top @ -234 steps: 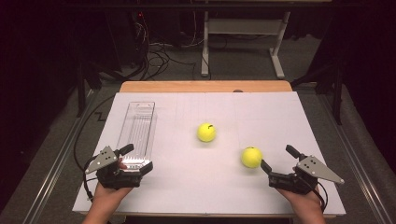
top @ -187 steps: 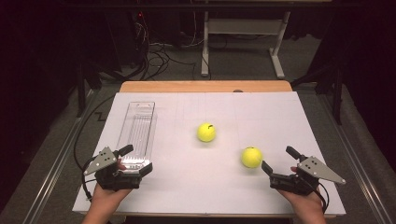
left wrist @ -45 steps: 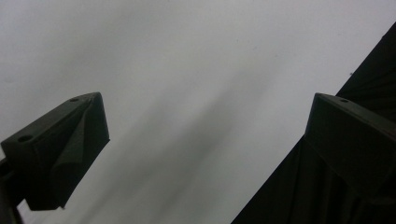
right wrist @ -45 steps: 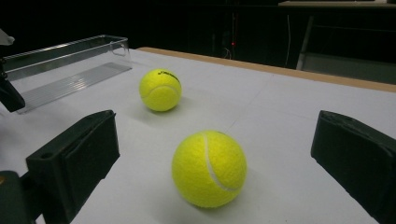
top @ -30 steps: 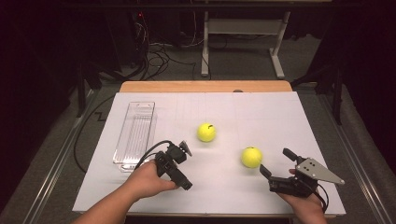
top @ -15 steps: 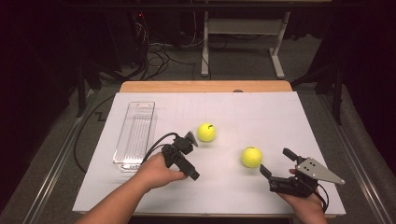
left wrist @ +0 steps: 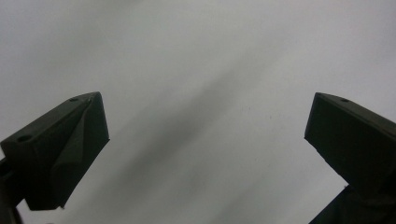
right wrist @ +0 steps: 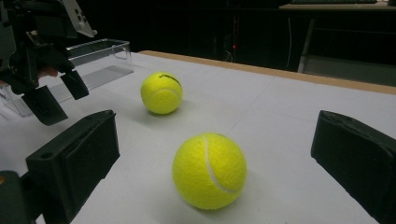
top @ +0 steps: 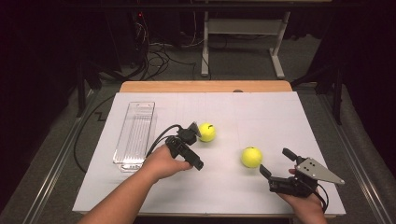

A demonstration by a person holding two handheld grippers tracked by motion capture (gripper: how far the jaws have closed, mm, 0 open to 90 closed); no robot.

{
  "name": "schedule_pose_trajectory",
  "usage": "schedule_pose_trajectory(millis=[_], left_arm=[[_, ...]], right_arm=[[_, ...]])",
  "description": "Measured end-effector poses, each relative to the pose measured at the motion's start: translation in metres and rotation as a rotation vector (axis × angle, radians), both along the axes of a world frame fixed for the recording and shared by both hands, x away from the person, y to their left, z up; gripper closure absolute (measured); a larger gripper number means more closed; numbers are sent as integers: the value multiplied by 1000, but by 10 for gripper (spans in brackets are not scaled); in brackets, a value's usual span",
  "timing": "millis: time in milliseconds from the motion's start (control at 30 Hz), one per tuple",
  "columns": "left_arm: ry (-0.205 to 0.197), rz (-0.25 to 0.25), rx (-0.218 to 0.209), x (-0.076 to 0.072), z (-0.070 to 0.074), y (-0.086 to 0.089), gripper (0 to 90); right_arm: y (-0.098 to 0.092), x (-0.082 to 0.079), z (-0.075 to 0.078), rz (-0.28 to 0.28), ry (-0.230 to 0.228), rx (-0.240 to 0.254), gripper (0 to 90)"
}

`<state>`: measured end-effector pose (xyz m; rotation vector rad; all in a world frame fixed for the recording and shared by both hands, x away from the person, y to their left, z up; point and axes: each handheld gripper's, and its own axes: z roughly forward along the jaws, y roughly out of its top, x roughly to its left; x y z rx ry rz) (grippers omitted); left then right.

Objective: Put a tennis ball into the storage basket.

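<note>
Two yellow tennis balls lie on the white table. The far ball (top: pixel 207 132) (right wrist: pixel 161 92) sits mid-table; the near ball (top: pixel 251 157) (right wrist: pixel 209 170) lies to the right, closer to me. My left gripper (top: pixel 190 151) (right wrist: pixel 60 99) hovers just left of the far ball, tipped down at the table, and its jaws stand wide apart over bare white surface in the left gripper view (left wrist: pixel 205 135). My right gripper (top: pixel 276 162) (right wrist: pixel 215 154) rests near the front right edge, open, with the near ball a little ahead between the lines of its jaws, untouched.
A clear plastic tray (top: pixel 135 133) (right wrist: pixel 95 53) lies lengthwise at the table's left. The left gripper's cable (top: pixel 159 137) loops beside it. A wooden table edge (top: pixel 205 87) runs along the back, with dark floor, cables and a stand beyond.
My left hand has carried its gripper from the front left corner by the tray to mid-table beside the far ball, tilting it downward. The right gripper and both balls have stayed put.
</note>
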<state>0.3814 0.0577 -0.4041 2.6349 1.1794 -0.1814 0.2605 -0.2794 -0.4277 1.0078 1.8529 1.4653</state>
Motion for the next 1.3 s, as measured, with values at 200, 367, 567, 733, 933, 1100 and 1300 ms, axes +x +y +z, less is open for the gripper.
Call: schedule_pose_trajectory(millis=[200, 367, 567, 733, 933, 1100, 1300], left_arm=[[-6, 2, 1, 9, -1, -8, 6], [-12, 5, 0, 17, -2, -12, 6], [-23, 13, 4, 25, -6, -17, 6], [-26, 14, 11, 36, -7, -21, 6], [-27, 28, 21, 49, -7, -28, 7], [-35, 33, 26, 56, -8, -32, 7], [-28, 53, 21, 65, -3, -36, 7]], right_arm=[[-1, 0, 0, -1, 2, 1, 14], [-1, 1, 0, -1, 1, 2, 14], [-1, 2, 0, 0, 0, 2, 14], [-1, 3, -2, 2, 7, 0, 15], [-1, 3, -2, 1, 5, 3, 15], [-2, 3, -2, 2, 7, 6, 15], [-2, 3, -1, 4, 4, 7, 15]])
